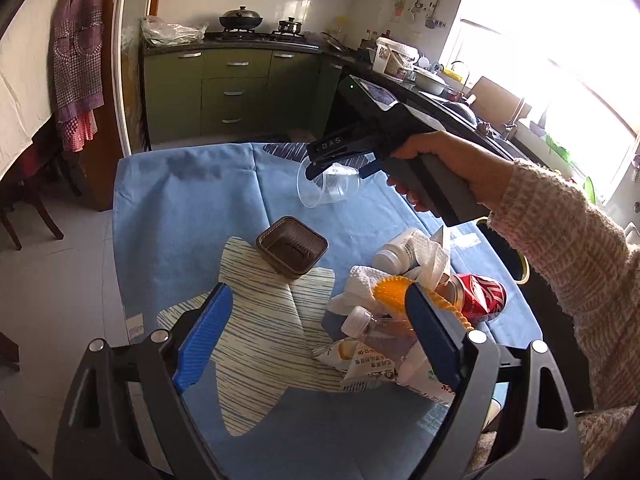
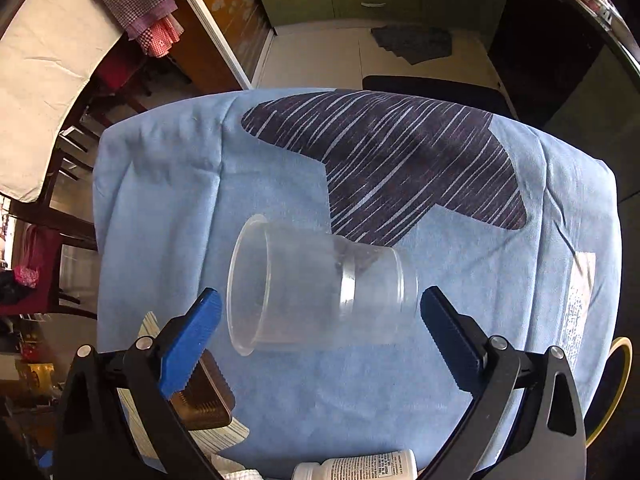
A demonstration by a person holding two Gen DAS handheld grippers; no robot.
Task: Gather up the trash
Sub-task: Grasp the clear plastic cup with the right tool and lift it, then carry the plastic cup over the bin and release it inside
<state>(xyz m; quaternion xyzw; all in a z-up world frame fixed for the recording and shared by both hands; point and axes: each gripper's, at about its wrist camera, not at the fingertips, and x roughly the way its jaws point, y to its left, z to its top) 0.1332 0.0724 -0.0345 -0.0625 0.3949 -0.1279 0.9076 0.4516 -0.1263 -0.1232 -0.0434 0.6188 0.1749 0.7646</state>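
A clear plastic cup (image 2: 316, 288) lies on its side on the blue tablecloth (image 2: 160, 200), mouth to the left. My right gripper (image 2: 320, 320) is open, its blue fingers on either side of the cup, not touching it. The cup (image 1: 332, 188) also shows in the left wrist view, under the right gripper (image 1: 320, 160). My left gripper (image 1: 316, 332) is open and empty above a trash pile: red can (image 1: 480, 294), small clear bottle (image 1: 380, 332), white pill bottle (image 1: 396, 254), tissues (image 1: 360, 284), cartons (image 1: 372, 372). A brown plastic tray (image 1: 292, 250) sits nearby.
The table's far edge (image 2: 360, 92) drops to a tiled floor with a dark mat (image 2: 412, 42). Green kitchen cabinets (image 1: 232, 88) stand beyond. Chairs (image 2: 52, 208) stand to the left. A yellow-rimmed ring (image 2: 616, 380) sits at the table's right edge.
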